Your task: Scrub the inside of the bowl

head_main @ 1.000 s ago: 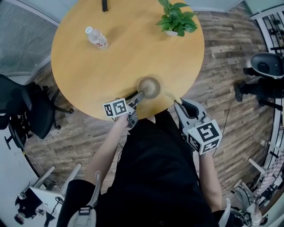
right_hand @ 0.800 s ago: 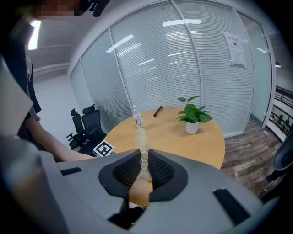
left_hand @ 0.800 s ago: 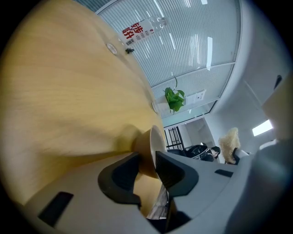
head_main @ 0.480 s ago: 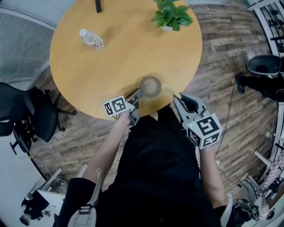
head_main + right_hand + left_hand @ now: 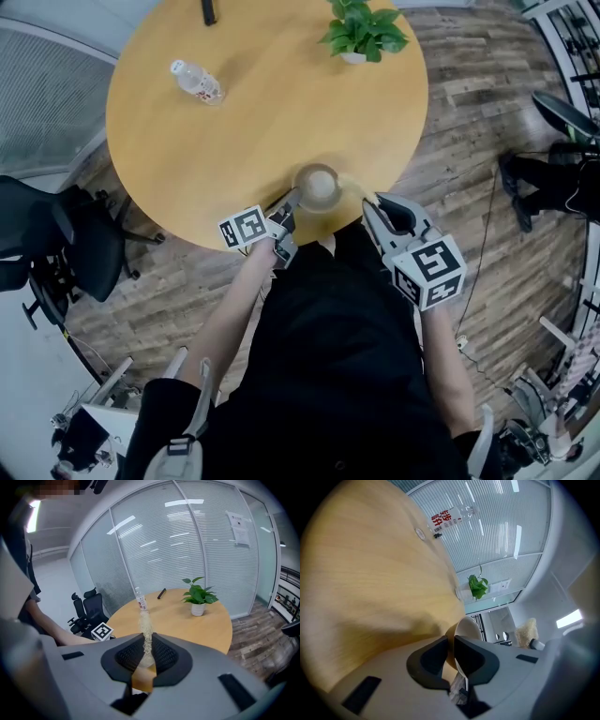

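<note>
The small tan bowl [image 5: 318,186] sits at the near edge of the round wooden worktop [image 5: 244,131]. The left gripper [image 5: 292,199] has jaws that have just been closing and now clamp the bowl's near-left rim. The right gripper [image 5: 370,208] has its jaws pinched on a pale fibrous scrubber [image 5: 146,630], just right of the bowl.

We look along our left gripper [image 5: 451,641]. Its jaws have just been closing and now pinch the wall of the bowl [image 5: 467,627], whose pale inside faces right. The wooden table [image 5: 370,573] fills the left. Far across it are a red-labelled water bottle [image 5: 450,515] and a potted plant [image 5: 477,587], before slatted blinds [image 5: 506,531]. A pale fibrous scrubber [image 5: 528,632] shows at right.
</note>
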`<act>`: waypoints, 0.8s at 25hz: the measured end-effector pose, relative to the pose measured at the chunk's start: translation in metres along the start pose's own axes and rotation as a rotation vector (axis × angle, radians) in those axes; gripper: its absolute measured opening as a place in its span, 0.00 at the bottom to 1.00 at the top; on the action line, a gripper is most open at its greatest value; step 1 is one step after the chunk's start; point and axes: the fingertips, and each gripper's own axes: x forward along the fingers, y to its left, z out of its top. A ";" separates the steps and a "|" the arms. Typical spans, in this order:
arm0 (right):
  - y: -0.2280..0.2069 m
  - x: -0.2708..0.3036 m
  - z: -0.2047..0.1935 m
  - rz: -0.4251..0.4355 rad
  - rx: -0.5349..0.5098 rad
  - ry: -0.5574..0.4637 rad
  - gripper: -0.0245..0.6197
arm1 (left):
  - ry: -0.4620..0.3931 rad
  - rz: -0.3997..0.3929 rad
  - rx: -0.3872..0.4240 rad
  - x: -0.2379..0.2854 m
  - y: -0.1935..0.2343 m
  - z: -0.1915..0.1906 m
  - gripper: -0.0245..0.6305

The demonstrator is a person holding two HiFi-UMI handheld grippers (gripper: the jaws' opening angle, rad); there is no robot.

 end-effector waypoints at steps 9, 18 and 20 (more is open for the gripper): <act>0.023 0.016 0.001 0.021 -0.064 0.018 0.11 | -0.008 0.074 0.081 -0.029 -0.013 0.014 0.10; 0.066 0.046 -0.007 0.071 -0.209 0.091 0.11 | -0.014 0.213 0.354 -0.071 -0.036 0.036 0.07; 0.079 0.053 -0.007 0.089 -0.233 0.101 0.11 | -0.027 0.214 0.377 -0.079 -0.046 0.040 0.07</act>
